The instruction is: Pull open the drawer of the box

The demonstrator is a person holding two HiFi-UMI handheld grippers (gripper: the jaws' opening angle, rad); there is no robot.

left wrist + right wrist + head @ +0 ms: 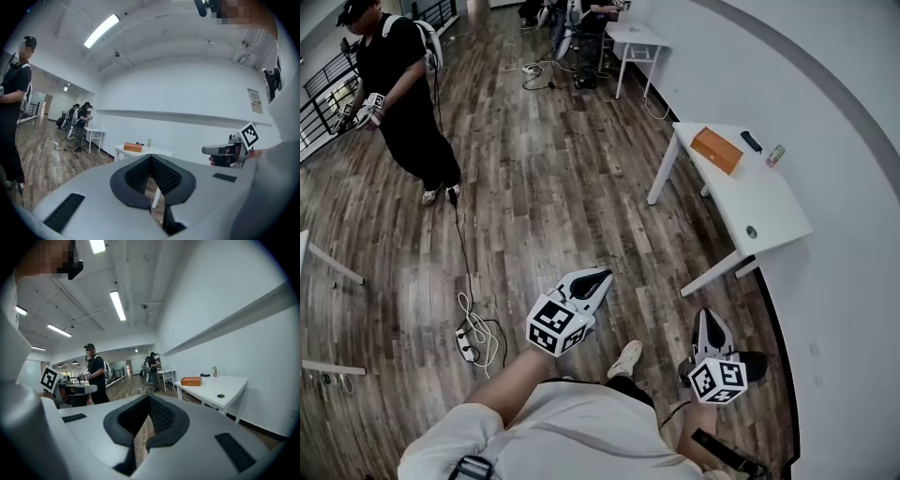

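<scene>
The orange box lies on a white table against the wall, far ahead of both grippers. I see the box small in the left gripper view and in the right gripper view. My left gripper hangs over the wood floor, jaws shut with nothing between them. My right gripper is held low near the table's near corner, also shut and empty. Neither gripper touches the box. I cannot make out its drawer from here.
A small can, a black object and a round hole sit on the same table. A person in black stands at the far left. A power strip with cables lies on the floor. Another white table stands at the back.
</scene>
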